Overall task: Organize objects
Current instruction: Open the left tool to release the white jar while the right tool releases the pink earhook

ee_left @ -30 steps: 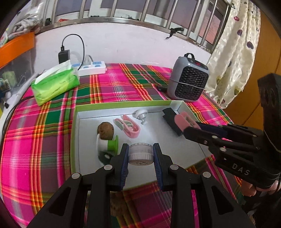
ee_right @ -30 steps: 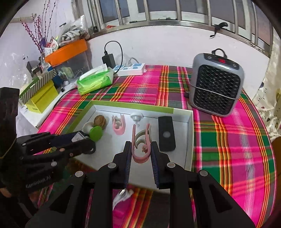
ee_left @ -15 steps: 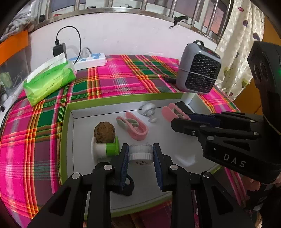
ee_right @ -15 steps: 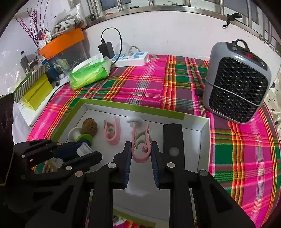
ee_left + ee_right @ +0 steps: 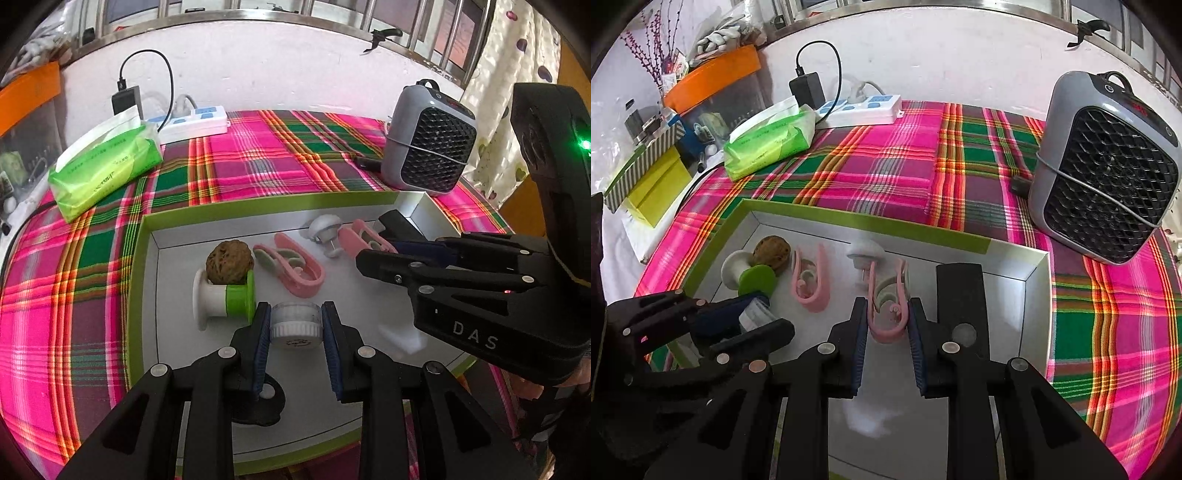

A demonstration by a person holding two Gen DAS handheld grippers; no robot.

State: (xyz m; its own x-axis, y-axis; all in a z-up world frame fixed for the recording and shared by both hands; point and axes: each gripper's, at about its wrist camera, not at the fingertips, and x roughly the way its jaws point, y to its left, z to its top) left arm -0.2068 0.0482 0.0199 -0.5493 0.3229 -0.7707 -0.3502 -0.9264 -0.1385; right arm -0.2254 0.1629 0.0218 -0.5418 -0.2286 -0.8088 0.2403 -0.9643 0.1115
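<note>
Plaid tablecloth, pink/green, covers the table. Grey fan heater stands at far right; green tissue pack lies at far left, white power strip with black charger plugged in just behind it. Orange-lidded bin and yellow box sit off the cloth's left edge.

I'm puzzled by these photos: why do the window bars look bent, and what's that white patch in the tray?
Left wrist view: fisheye lens bows the window bars and darkens corners. Right wrist view: the patch is glare on the tray floor.
</note>
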